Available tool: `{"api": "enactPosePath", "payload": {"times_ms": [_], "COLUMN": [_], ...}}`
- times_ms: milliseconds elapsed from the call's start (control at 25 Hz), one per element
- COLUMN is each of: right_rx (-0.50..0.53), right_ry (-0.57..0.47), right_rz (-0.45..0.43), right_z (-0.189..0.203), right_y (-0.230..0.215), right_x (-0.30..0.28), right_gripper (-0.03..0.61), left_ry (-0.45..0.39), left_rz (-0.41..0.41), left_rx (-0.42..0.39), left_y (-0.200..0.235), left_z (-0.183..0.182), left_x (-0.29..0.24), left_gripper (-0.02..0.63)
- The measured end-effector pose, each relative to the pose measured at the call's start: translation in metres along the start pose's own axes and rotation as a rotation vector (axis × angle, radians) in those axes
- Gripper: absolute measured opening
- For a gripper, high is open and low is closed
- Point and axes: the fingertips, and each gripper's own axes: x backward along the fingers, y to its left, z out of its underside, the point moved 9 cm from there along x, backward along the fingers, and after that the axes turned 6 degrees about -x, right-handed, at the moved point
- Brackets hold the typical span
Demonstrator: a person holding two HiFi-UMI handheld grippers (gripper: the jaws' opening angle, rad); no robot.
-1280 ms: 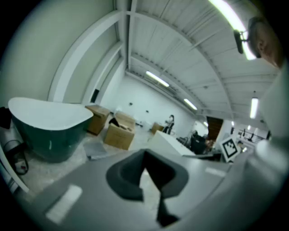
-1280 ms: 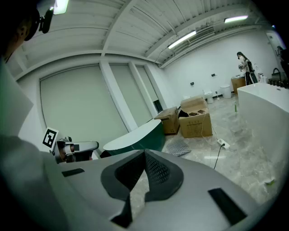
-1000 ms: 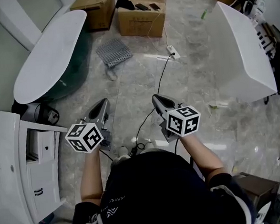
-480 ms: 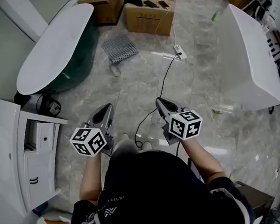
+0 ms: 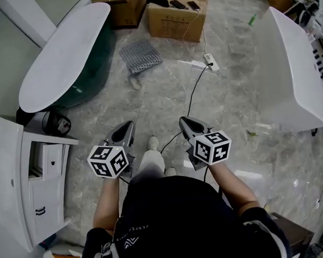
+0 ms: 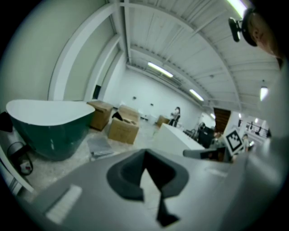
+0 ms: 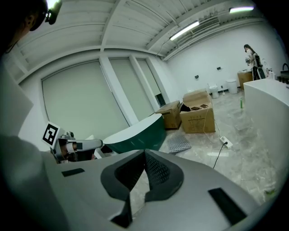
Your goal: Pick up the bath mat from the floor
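Both grippers (image 5: 129, 124) (image 5: 182, 120) far from bath mat (image 5: 140, 55)

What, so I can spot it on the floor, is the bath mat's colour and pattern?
Grey, finely dotted; the bath mat shows best in the head view.

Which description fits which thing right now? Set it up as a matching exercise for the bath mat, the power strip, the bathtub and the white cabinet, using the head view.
Things:
1. bath mat
2. power strip
3. bathtub
4. white cabinet

Descriptions:
A. green outside, white on top, at upper left
B. grey and textured, on the floor just in front of the cardboard boxes
C. at the left edge, nearer the person than the tub
D. small and white, on the floor to the right of the mat

Pairs: 1-B, 2-D, 3-A, 4-C
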Motion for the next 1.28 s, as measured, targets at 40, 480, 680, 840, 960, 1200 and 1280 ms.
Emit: {"api": "enactPosePath", "payload": {"times_ms": [40,480,680,840,960,1200,1280], "right_rx": [0.001,0.048,0.029,0.018,0.01,0.023,0.047], "right_ry": [0.003,0.089,0.089,0.121,0.129,0.142,0.162], "right_rz": [0.002,-0.084,-0.094,-0.096,-0.076,-0.114,-0.138], "right_z": [-0.003,-0.051,-0.071,-0.081,-0.093,-0.132,-0.146], "right_y": [-0.001,-0.009,-0.013,-0.025,-0.038,-0.067,-0.079], "right_x": [-0.006,-0.096,-0.14,-0.167,-0.183,-0.226,-0.245], "right_gripper": [-0.002,0.0,-0.001,-0.002,-0.002,-0.002,-0.001], "left_ry": [0.005,0.003,0.02,0.035,0.035,0.049,0.028], "left_rz": [-0.004,0.036,0.05,0.081,0.106,0.068,0.037], "left_rx": [-0.005,0.07,0.049,0.045,0.052,0.075,0.108], "left_y": [0.005,0.08,0.123,0.148,0.158,0.17,0.178], "left_z": [-0.002,-0.038,-0.054,-0.063,-0.068,-0.077,-0.083], "left_x": [-0.006,-0.065,-0.09,-0.111,-0.126,-0.17,-0.188], "left_gripper": [-0.002,0.003,0.003,0.002,0.003,0.003,0.003]}}
